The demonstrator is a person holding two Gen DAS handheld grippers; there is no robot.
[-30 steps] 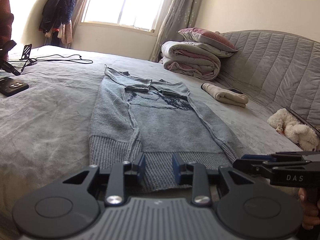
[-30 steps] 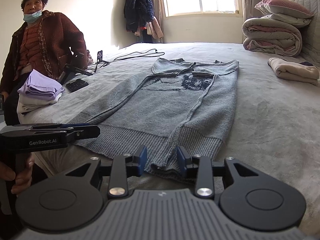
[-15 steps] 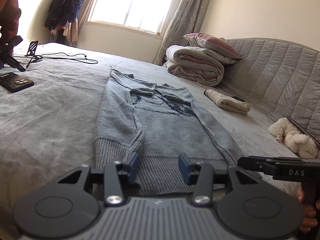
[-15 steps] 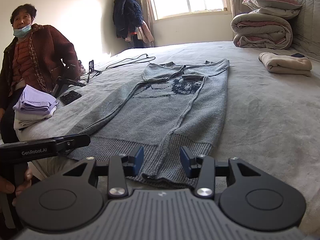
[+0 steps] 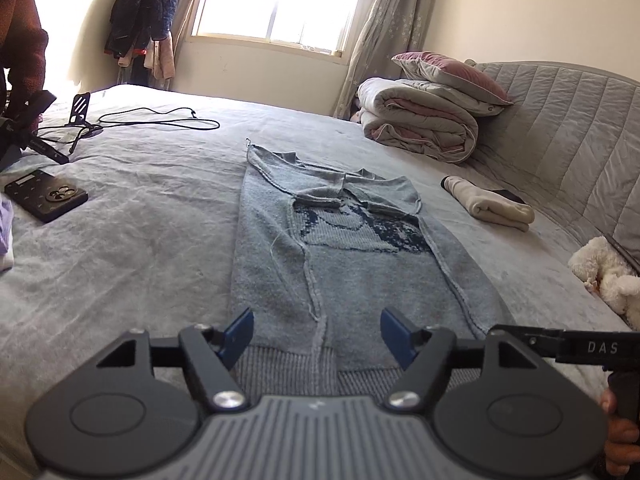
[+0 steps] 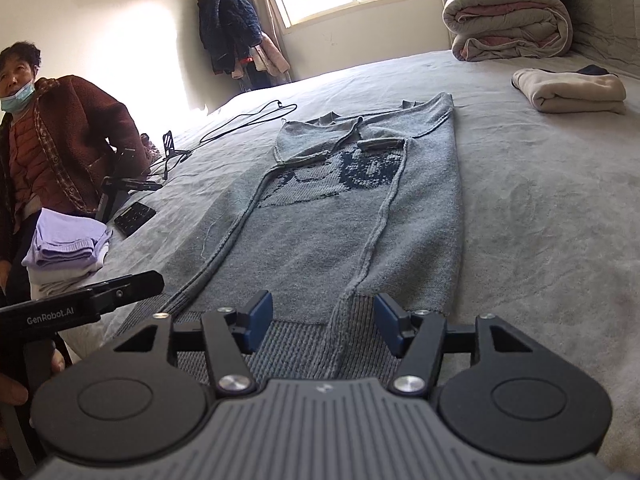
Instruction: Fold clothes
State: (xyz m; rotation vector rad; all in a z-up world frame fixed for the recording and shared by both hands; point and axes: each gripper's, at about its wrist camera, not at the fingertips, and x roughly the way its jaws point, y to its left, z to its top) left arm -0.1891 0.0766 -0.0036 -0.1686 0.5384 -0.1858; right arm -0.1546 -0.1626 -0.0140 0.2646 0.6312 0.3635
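A grey-blue knit sweater [image 5: 344, 256] [image 6: 352, 216] lies flat on the grey bed, both sleeves folded inward over its dark blue pattern, ribbed hem nearest me. My left gripper [image 5: 316, 338] hovers just above the hem's left part; its jaws are opening and the blue pads hold nothing. My right gripper [image 6: 322, 322] stands over the hem's right part, where a folded sleeve's cuff lies; its jaws are opening too, apart from the cloth. Each gripper's black body shows at the other view's edge.
A folded beige garment [image 5: 490, 204] [image 6: 568, 90] and a rolled duvet with pillow [image 5: 424, 120] lie toward the headboard. A phone [image 5: 46, 196], cables and a stand sit at left. A person [image 6: 48, 152] sits beside a lilac clothes pile [image 6: 68, 246]. A plush toy [image 5: 604, 272] lies right.
Both grippers' jaws have widened and let go of the sweater's hem. Both have lifted and drawn back a little, so the hem now lies flat on the bed.
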